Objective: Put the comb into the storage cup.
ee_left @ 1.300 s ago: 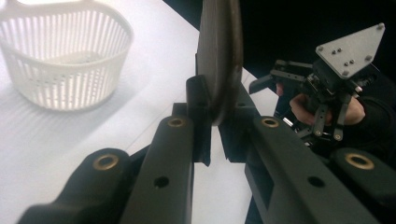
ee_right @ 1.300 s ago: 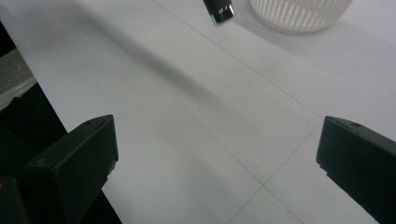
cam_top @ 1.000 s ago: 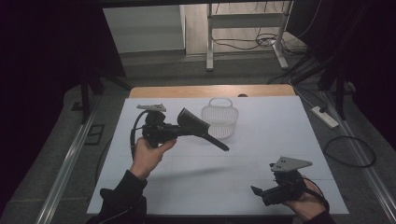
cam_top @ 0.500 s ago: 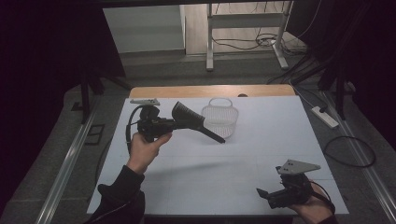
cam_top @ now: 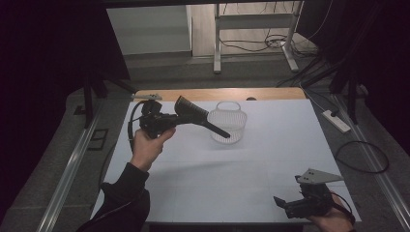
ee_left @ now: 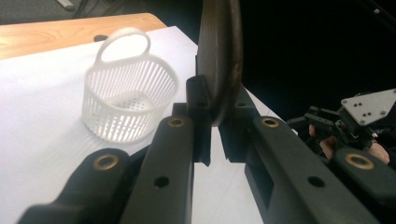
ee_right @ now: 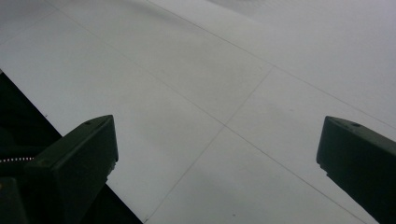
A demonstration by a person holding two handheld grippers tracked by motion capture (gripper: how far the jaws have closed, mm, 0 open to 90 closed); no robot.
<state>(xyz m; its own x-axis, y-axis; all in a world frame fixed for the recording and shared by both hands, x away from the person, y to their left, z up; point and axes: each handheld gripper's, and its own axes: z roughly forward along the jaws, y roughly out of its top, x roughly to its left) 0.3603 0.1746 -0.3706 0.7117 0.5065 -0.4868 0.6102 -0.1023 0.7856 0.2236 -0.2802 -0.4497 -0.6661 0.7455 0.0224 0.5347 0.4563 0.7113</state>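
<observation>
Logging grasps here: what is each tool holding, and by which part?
The left tool grips a black brush near its bristled head, handle pointing toward the basket. The right tool holds nothing.

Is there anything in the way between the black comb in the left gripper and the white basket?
Nothing visible blocks it. The left gripper holds the black comb in the air, its thin handle end already reaching over the near side of the white basket. The basket's top is open, and the white table around it is bare.

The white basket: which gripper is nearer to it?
The left gripper, holding a black brush just beside the basket. The right gripper is far away at the table's near edge.
</observation>
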